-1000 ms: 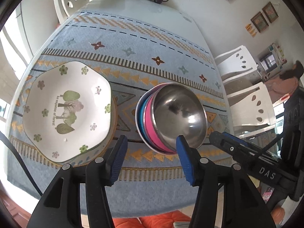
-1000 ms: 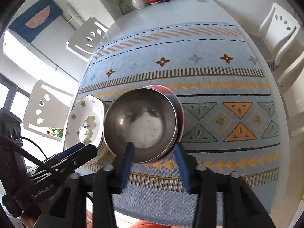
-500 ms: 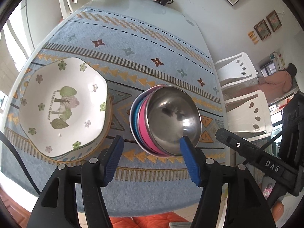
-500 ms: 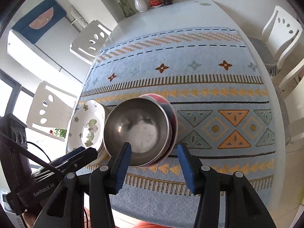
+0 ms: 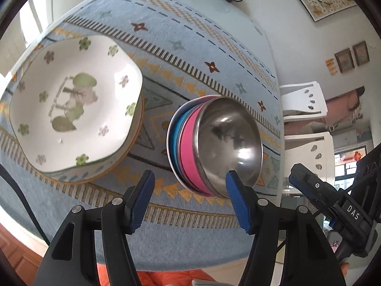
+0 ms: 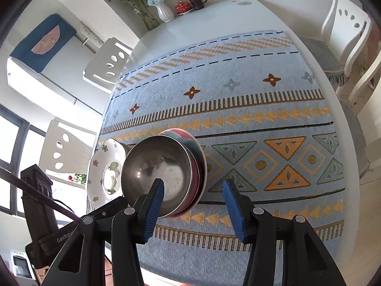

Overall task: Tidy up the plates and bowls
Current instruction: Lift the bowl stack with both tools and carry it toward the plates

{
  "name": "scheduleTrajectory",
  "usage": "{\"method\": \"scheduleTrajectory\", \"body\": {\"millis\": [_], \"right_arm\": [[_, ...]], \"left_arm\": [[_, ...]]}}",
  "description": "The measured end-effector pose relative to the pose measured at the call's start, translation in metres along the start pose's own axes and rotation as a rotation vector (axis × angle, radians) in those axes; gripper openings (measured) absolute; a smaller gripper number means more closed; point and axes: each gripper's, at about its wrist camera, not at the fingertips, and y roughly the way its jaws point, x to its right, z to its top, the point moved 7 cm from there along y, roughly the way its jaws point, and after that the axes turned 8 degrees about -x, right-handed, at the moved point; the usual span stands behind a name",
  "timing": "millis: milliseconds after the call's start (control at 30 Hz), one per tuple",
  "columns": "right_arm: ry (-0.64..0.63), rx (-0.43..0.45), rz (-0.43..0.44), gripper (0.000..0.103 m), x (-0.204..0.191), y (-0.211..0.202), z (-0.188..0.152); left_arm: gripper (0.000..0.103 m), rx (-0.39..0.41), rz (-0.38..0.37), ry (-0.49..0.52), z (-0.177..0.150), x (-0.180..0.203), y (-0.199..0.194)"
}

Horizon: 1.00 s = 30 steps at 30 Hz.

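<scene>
A steel bowl [image 5: 228, 143] sits on top of a nested stack of pink, blue and white bowls [image 5: 183, 143] on the blue patterned tablecloth. Left of it a white flowered plate [image 5: 71, 102] rests on a stack of plates. My left gripper [image 5: 190, 202] is open and empty, above the table's near edge in front of the bowls. My right gripper [image 6: 193, 211] is open and empty, just right of the steel bowl [image 6: 157, 174]. The flowered plate [image 6: 104, 169] shows left of the bowls there. Each gripper's body shows at the edge of the other view.
The blue patterned tablecloth [image 6: 238, 95] covers the white table. A vase with flowers [image 6: 164, 12], a red cup and a dark teapot [image 6: 197, 1] stand at the far end. White chairs [image 6: 343, 31] stand around the table.
Both grippers have pulled back and up from the bowl stack, and the right gripper has opened wider. The bowls and plates have not moved.
</scene>
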Motion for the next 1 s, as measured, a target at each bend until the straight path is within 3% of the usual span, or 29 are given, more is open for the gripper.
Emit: {"method": "scheduleTrajectory", "body": {"millis": [267,1000], "right_arm": [[0.003,-0.044,0.020,0.050,0.002,0.014,-0.001],[-0.032,-0.093,0.007,0.050,0.001,0.046,0.013]], "left_arm": [[0.060,-0.024,-0.002,-0.015,-0.003,0.000,0.010],[0.060,0.014,0.002,-0.063,0.007,-0.009,0.015]]}}
